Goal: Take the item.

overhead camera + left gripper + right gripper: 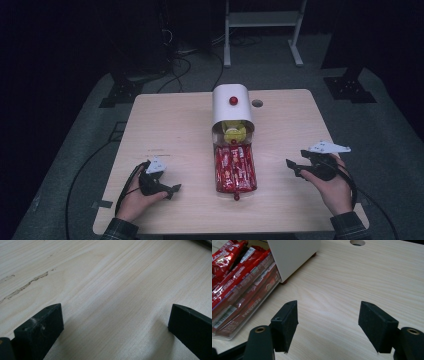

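Basically the red-snack drawer ran lengthwise toward the person, midway between the left gripper and right gripper, both spread wide, holding nothing

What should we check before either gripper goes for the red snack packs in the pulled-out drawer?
1. Left gripper open and holding nothing: ok, jaws wide apart over bare wood in the left gripper view.
2. Right gripper open and holding nothing: ok.
3. Clear drawer pulled out of the white cabinet: ok, it sticks out toward the person.
4. Red snack packs reachable from above: ok, nothing covers them.
5. Table between each gripper and the drawer free of obstacles: ok.
6. Yellow item inside the cabinet mouth, whether it would snag: cannot tell.
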Available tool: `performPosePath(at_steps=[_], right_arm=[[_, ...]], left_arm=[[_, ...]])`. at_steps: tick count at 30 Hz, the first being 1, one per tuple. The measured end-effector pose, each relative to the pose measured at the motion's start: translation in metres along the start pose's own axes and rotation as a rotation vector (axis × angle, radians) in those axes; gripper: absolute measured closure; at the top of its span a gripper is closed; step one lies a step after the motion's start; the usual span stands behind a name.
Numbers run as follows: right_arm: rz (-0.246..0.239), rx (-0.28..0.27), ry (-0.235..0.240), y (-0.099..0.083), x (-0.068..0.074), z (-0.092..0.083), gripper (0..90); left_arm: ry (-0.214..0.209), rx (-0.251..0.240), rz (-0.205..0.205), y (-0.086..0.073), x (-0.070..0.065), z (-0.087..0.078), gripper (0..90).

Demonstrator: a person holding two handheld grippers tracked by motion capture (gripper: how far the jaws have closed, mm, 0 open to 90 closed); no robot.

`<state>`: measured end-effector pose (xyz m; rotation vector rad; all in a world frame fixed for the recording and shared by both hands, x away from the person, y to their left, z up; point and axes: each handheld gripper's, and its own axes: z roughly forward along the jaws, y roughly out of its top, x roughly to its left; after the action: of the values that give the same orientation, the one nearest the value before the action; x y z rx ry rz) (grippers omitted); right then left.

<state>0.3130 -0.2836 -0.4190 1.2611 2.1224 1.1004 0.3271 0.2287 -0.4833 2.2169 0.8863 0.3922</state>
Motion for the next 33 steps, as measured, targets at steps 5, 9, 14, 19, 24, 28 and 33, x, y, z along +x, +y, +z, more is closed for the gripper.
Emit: performPosePath(at_steps=[5,9,14,19,24,28,33], right_arm=[[-0.005,-0.007,0.007,0.003,0.003,0.000,30.5],[-0.010,-0.007,0.012,0.005,0.005,0.000,30.5],[-0.022,-0.015,0.020,0.009,0.008,0.001,30.5],[-0.029,-0.019,0.031,0.013,0.013,0.002,30.5],[-0.043,-0.022,0.046,0.018,0.018,0.005,30.4],[-0.053,-0.023,0.054,0.021,0.021,0.007,30.4],[-0.056,-0.022,0.069,0.023,0.025,0.010,30.5]], left_arm=[[0.001,-0.004,-0.002,0.000,0.000,0.000,0.0],[0.001,-0.004,-0.002,0.000,0.000,0.000,0.0],[0.001,-0.004,-0.002,0.000,0.000,0.000,0.0],[0.001,-0.004,-0.002,0.000,0.000,0.000,0.0],[0.001,-0.004,-0.002,0.000,0.000,0.000,0.0],[0.001,-0.004,-0.002,0.000,0.000,0.000,0.0],[0.001,-0.004,-0.002,0.000,0.000,0.000,0.0]])
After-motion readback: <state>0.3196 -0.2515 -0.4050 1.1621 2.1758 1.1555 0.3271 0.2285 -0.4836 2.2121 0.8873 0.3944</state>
